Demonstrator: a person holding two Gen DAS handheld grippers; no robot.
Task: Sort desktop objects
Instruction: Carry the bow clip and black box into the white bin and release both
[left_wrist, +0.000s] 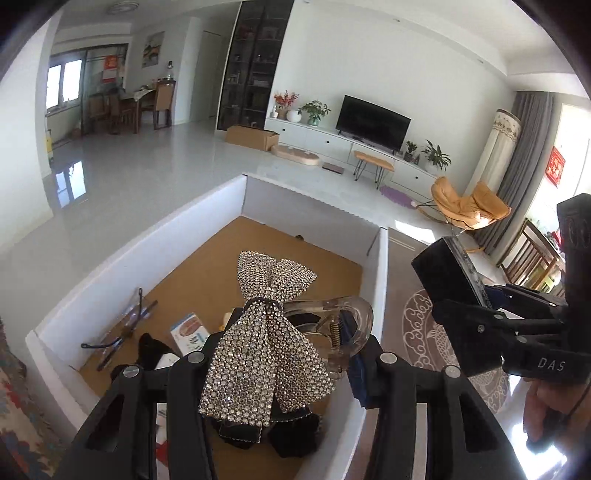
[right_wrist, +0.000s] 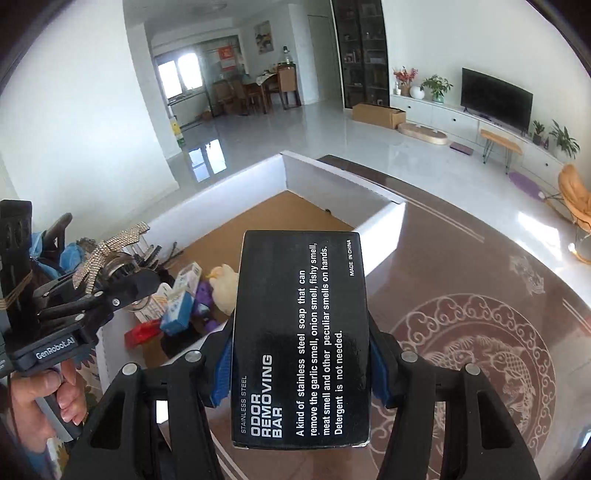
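The hair clip (left_wrist: 295, 332) in the left gripper (left_wrist: 288, 363) is a clear plastic claw with a coiled spring, dressed with a big bow of silver rhinestones on black backing. The gripper's fingers are clamped on it, and it hangs in the air above the white box (left_wrist: 147, 243), the bow's upper loops fanning toward twelve o'clock in the left wrist view.

The right gripper (right_wrist: 301, 369) has its blue-padded fingers (right_wrist: 221, 373) squeezed on the sides of a black carton (right_wrist: 301, 332), glossy and oblong, held lengthwise above the near wall of that box. In the left view the same carton (left_wrist: 447, 273) shows at three o'clock, end-on.

Below both, the white box has a brown floor (right_wrist: 258, 218) and holds a jumble: a small blue and white packet (right_wrist: 177, 310), a purple toy (right_wrist: 203, 295), a pale yellow soft thing (right_wrist: 223, 282), a red item (right_wrist: 142, 332), dark glasses (left_wrist: 122, 328) near nine o'clock in the left view, and black fabric (left_wrist: 151, 349). The box sits on a dark glossy table (right_wrist: 461, 258) with a pale carp medallion (right_wrist: 491, 369) at four o'clock. A person's hand (right_wrist: 48, 398) grips the left handle at eight o'clock.

The carton reads "STAINLESS STEEL ODOR REMOVING BAR", a line about removing garlic, onion, fishy and meat smells, "Detergent is not needed" and "MADE IN CHINA". One gripper body says "GenRobot.AI", the other "DAS"
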